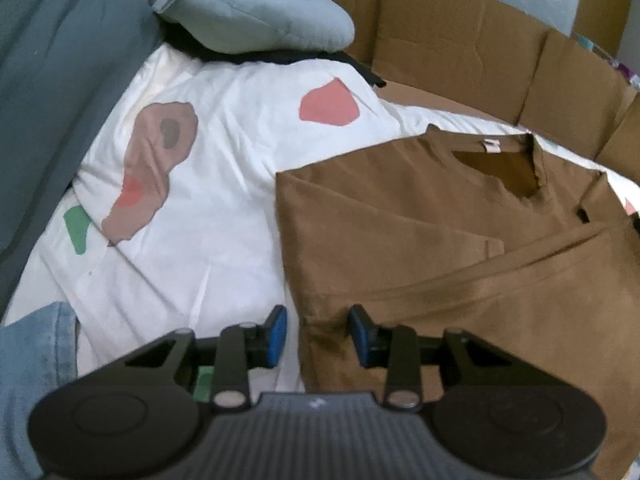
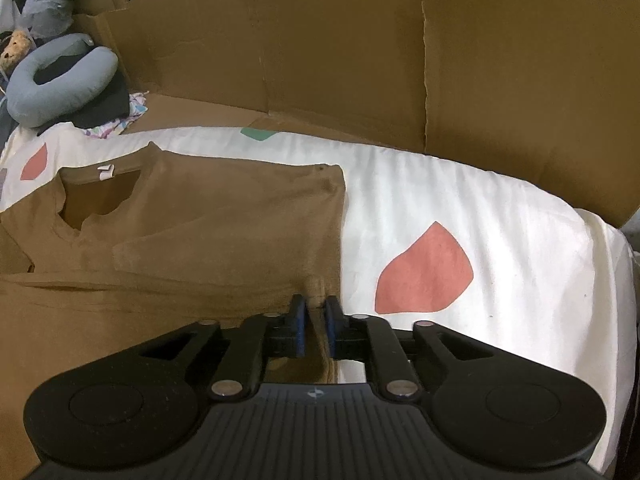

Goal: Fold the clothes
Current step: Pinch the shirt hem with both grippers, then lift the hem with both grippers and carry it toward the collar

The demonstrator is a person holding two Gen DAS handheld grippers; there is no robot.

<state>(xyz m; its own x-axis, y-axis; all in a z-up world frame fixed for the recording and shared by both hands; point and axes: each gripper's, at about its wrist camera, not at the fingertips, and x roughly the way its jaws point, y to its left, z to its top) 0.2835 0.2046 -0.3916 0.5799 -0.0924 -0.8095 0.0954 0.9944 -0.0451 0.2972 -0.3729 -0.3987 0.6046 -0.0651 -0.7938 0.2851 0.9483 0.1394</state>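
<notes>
While the brown T-shirt (image 1: 460,248) lies flat on a white sheet (image 1: 208,248) printed with pink, green and brown patches, both grippers sit low at its near edge. Its two sleeves are folded inward across the chest, and its neck opening with a small white label points toward the cardboard wall (image 2: 320,52) standing along the far side of the sheet.

In the right wrist view, the right gripper (image 2: 315,326) has its jaws nearly together, clamped on a raised pinch of brown cloth at the shirt's right-hand edge, just beside the bare sheet and a large pink patch (image 2: 426,272).

In the left wrist view, the left gripper (image 1: 318,334) has its jaws apart, straddling the shirt's left-hand edge: one blue pad is over the white sheet, the other over the brown cloth, and neither pad presses on the fabric.

A grey neck pillow (image 1: 248,12) rests on dark clothing beyond the sheet's far corner. Blue denim (image 1: 36,368) shows at the left edge.
</notes>
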